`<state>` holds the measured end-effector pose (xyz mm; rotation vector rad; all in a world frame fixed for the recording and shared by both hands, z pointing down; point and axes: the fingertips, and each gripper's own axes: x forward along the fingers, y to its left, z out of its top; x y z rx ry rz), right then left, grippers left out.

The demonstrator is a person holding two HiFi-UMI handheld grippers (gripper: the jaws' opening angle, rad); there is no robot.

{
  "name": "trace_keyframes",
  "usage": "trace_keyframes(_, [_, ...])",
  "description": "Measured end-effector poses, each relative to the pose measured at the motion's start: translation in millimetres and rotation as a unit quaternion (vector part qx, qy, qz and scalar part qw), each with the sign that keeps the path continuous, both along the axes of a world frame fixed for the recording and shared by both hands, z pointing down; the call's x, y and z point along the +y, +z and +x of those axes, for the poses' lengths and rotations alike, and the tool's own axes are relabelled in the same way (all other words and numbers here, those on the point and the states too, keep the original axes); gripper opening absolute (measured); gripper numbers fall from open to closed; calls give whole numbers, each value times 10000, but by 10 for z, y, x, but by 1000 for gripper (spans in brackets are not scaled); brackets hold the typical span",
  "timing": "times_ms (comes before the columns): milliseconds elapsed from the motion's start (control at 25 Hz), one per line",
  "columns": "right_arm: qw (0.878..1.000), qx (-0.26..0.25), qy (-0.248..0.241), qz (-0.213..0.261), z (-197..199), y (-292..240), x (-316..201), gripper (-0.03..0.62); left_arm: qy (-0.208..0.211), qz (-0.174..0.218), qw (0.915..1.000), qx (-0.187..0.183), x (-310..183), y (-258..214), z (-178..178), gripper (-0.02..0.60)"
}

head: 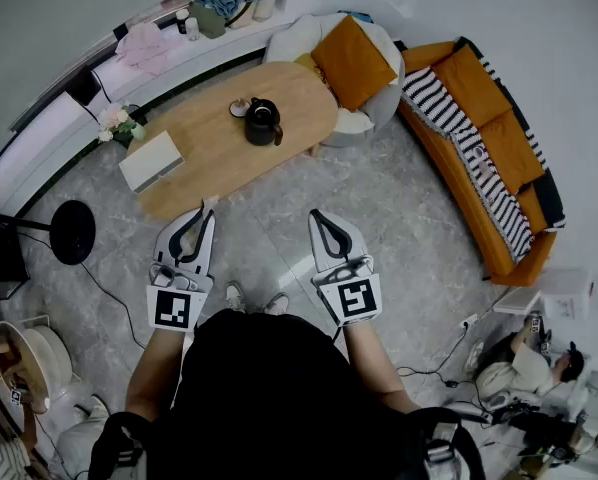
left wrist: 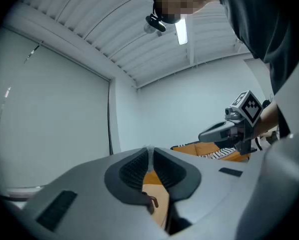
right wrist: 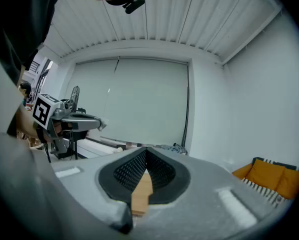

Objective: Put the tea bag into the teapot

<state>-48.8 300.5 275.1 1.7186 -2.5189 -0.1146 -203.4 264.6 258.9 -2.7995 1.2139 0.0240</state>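
1. Left gripper of mine is clamped on a small pale scrap at its very tip, which I take for the tea bag. My right gripper is closed with nothing between its pads.
2. The teapot stands on the wooden table, well ahead of both grippers.
3. To do this well, I judge I should hold the pinch firm and carry the bag right over the pot's mouth. I would lower it in before letting go, since so light a thing could land on the table.
4. Most of the bag is buried between the pads. I cannot tell whether the pot's lid is on. The small round thing just beside it may be the lid or a saucer.
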Motion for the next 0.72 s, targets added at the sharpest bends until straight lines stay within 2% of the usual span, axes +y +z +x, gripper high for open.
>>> trace_keyframes(240, [9991, -324, -159, -206, 208, 89, 92, 5, 12, -95, 9999, -50, 96, 49, 203, 35])
trace_keyframes(440, [9986, -257, -315, -329, 406, 236, 259, 5, -109, -203, 9997, -46, 207, 155, 347, 35])
trace_keyframes(560, [9985, -235, -349, -346, 533, 263, 314, 5, -184, -120, 9997, -43, 205, 154, 422, 35])
trace_keyframes(640, [9983, -243, -363, -398, 578, 285, 317, 5, -201, 19, 9996, -178, 187, 152, 425, 35])
trace_keyframes(720, [9979, -245, -384, -465, 597, 328, 324, 5, -234, -81, 9994, -238, 184, 202, 419, 35])
